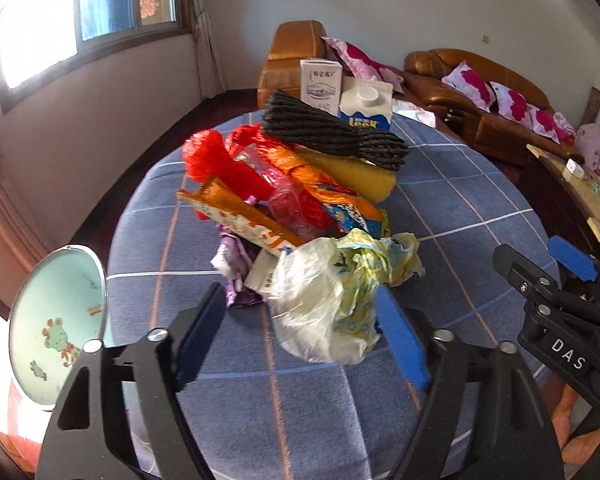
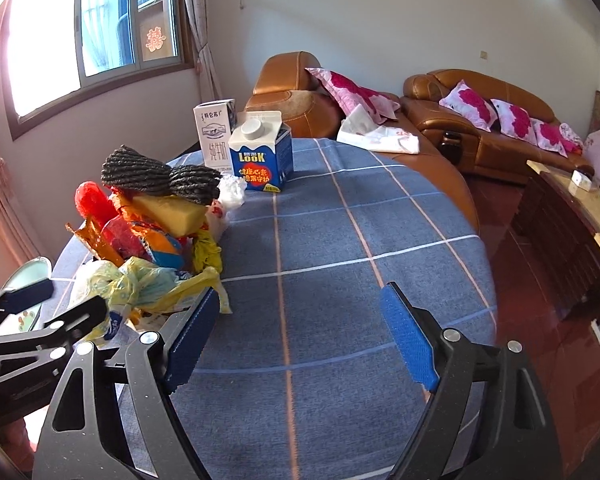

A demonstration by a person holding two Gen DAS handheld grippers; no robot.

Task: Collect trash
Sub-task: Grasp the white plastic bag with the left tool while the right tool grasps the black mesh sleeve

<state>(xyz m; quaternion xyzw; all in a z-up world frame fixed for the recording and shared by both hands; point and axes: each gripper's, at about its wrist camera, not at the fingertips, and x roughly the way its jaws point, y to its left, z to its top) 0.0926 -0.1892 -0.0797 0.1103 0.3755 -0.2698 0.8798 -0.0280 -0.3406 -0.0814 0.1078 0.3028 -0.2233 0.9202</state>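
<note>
A pile of trash lies on the blue checked tablecloth (image 1: 460, 208): a crumpled white and yellow plastic bag (image 1: 332, 292), orange snack wrappers (image 1: 320, 188), red plastic (image 1: 208, 156), a yellow sponge (image 1: 360, 172) and a dark scouring pad (image 1: 332, 128). My left gripper (image 1: 300, 320) is open, its jaws on either side of the plastic bag. My right gripper (image 2: 304, 320) is open and empty over bare cloth, just right of the pile (image 2: 152, 232). It also shows in the left wrist view (image 1: 540, 264).
Two milk cartons (image 2: 260, 152) (image 2: 214, 132) stand at the far side of the table. A green frog-print bowl (image 1: 60, 320) sits at the left table edge. Brown sofas (image 2: 480, 132) with pink pillows and a wooden side table (image 2: 572, 216) stand beyond.
</note>
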